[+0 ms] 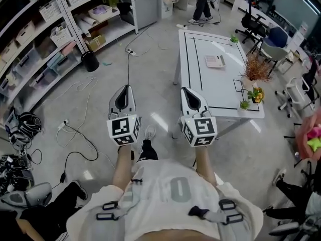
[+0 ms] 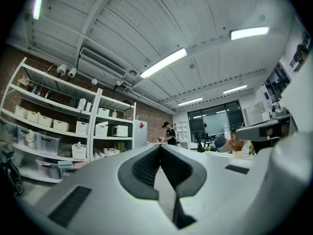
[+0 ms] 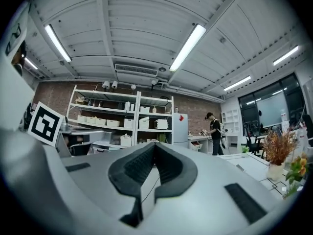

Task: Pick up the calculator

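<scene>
The calculator [image 1: 215,61] lies flat on the white table [image 1: 200,92], towards its far half. Both grippers are held out over the floor, short of the table's near end. In the head view my left gripper [image 1: 126,87] is over bare floor to the table's left, and my right gripper [image 1: 186,90] is beside the table's near left corner. Each gripper's jaws meet at the tips with nothing between them, as the left gripper [image 2: 160,146] and right gripper [image 3: 154,144] show in their own views. The calculator is in neither gripper view.
Potted plants [image 1: 257,70] stand along the table's right edge. Storage shelves [image 1: 50,34] line the left wall, with a black bin [image 1: 90,61] and loose cables [image 1: 80,134] on the floor. Office chairs [image 1: 273,38] stand at the right. A person [image 1: 202,1] stands beyond the table.
</scene>
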Action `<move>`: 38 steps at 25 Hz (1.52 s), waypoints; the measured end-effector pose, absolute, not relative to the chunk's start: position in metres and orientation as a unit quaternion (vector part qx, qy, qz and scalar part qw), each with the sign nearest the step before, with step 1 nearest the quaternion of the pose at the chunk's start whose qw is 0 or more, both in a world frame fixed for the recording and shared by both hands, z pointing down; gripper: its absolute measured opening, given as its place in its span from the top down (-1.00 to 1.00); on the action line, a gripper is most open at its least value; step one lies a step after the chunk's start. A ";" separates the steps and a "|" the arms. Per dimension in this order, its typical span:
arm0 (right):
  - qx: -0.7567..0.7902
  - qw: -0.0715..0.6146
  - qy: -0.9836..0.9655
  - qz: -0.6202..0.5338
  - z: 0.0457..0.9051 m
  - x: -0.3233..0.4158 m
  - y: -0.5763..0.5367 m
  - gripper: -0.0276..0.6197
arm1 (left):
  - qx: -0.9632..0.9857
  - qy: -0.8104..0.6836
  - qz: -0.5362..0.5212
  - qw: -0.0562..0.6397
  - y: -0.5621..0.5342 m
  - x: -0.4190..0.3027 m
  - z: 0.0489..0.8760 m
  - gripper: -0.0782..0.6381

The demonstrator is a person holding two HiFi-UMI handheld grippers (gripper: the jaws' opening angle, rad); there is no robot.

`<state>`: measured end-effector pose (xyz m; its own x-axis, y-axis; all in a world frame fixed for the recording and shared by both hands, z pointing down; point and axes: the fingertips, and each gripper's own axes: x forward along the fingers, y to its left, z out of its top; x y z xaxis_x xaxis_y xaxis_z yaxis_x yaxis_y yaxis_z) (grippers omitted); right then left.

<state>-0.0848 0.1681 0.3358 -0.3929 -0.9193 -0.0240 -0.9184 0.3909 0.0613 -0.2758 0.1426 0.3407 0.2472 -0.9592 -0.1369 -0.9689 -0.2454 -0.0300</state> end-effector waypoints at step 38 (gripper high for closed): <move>0.583 0.017 -0.812 -0.002 0.346 -0.176 -0.206 0.89 | -0.831 0.552 0.016 0.071 -0.238 -0.325 0.345 0.73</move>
<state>-0.1764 -0.2065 0.3462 -0.3186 -0.9476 0.0246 -0.9475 0.3191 0.0226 -0.3253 -0.2381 0.3445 0.3900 -0.9149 -0.1038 -0.9193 -0.3805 -0.1003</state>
